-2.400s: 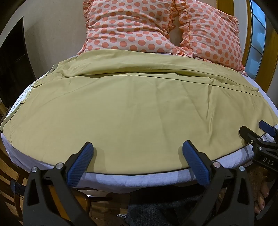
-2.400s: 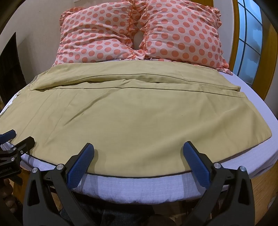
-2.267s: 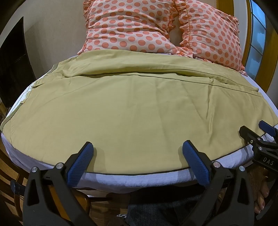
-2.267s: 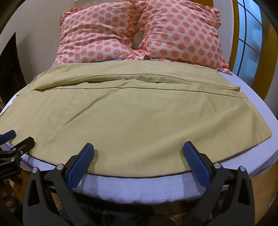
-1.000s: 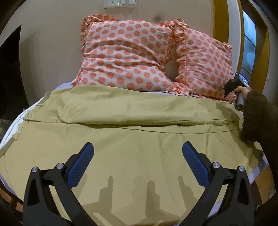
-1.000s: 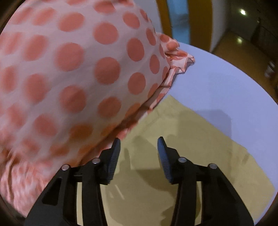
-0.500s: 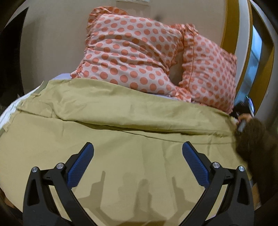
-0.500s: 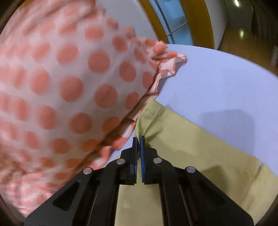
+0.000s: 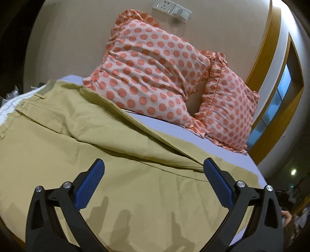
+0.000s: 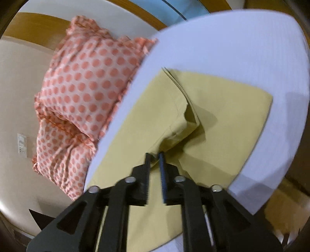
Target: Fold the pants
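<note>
Khaki-yellow pants (image 9: 96, 151) lie spread across the bed, waistband at the far left and leg ends at the right. My left gripper (image 9: 153, 172) is open and empty, hovering over the middle of the pants. In the right wrist view my right gripper (image 10: 154, 155) is shut on the far leg's hem end (image 10: 174, 133) and holds it lifted, bunched above the other leg (image 10: 232, 108), which lies flat. The lifted leg's edge also shows in the left wrist view (image 9: 155, 135), raised off the sheet.
Two orange polka-dot pillows (image 9: 151, 71) (image 10: 85, 83) stand against the wall at the bed's head. The pale lilac sheet (image 10: 232, 44) is bare around the leg ends. A window with a wooden frame (image 9: 279, 93) is at the right. Wall sockets (image 9: 172, 10) sit above the pillows.
My right gripper closed on the far leg's hem beside the pillow and pulled it up and away from the pillows. My left gripper swung left over the pants, staying open.
</note>
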### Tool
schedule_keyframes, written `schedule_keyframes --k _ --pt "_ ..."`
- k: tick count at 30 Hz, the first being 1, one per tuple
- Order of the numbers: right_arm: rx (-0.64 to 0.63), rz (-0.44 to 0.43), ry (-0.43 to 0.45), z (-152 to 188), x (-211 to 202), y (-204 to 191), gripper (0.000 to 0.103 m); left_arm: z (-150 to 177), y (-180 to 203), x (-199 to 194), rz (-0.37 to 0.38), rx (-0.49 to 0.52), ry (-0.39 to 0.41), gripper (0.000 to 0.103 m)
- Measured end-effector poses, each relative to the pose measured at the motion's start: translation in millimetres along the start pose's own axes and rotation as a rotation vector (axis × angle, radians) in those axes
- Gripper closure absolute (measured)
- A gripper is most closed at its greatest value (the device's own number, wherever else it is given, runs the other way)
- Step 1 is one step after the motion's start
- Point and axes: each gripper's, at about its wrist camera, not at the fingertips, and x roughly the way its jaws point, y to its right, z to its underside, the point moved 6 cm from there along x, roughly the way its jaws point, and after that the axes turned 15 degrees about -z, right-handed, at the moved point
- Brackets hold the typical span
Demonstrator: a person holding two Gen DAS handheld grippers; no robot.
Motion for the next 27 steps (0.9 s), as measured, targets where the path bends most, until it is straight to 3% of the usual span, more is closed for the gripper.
schedule_keyframes --k 2,5,6,7,8,13,17,21,24,26,27 --pt "0.007 0.0 -0.012 0.1 5.7 -1.3 0.072 -5.3 -2.9 0.7 -0.012 -0.003 -0.008 0.002" --pt "0.011 -0.001 -0.022 -1.2 15.1 -1.1 0.072 -11.6 -8.8 2.9 -0.03 -0.007 -0.012 0.002" --pt "0.0 -0.006 -0.011 -2.9 18.6 -2.5 0.073 -14.2 -10.4 5.0 -0.031 -0.012 -0.018 0.002" --pt "-0.015 -0.015 -0.004 -4.3 18.0 -1.4 0.095 -19.9 -13.0 9.2 -0.025 -0.025 -0.028 0.002" --pt "-0.038 -0.042 0.002 -6.8 20.2 -4.6 0.1 -25.9 -15.3 14.3 -0.017 -0.041 -0.037 0.002" --pt "-0.101 -0.225 0.111 -24.5 -7.8 -27.4 0.1 -63.0 -39.0 63.9 -0.063 -0.154 -0.133 0.004" --pt "-0.118 -0.263 0.123 -34.1 -13.7 -36.2 0.1 -80.4 -50.5 116.3 -0.097 -0.229 -0.247 0.014" --pt "-0.127 -0.279 0.121 -38.1 -12.7 -37.7 0.1 -96.1 -51.0 159.2 -0.15 -0.257 -0.288 0.02" --pt "-0.131 -0.279 0.116 -38.8 -11.6 -40.9 0.1 -107.2 -56.2 193.9 -0.227 -0.249 -0.317 0.035" --pt "-0.128 -0.277 0.12 -38.0 -10.3 -40.2 0.1 -108.6 -66.3 216.2 -0.246 -0.277 -0.359 0.07" --pt "-0.127 -0.28 0.12 -39.5 -9.8 -39.6 0.1 -108.3 -71.1 220.3 -0.246 -0.29 -0.369 0.095"
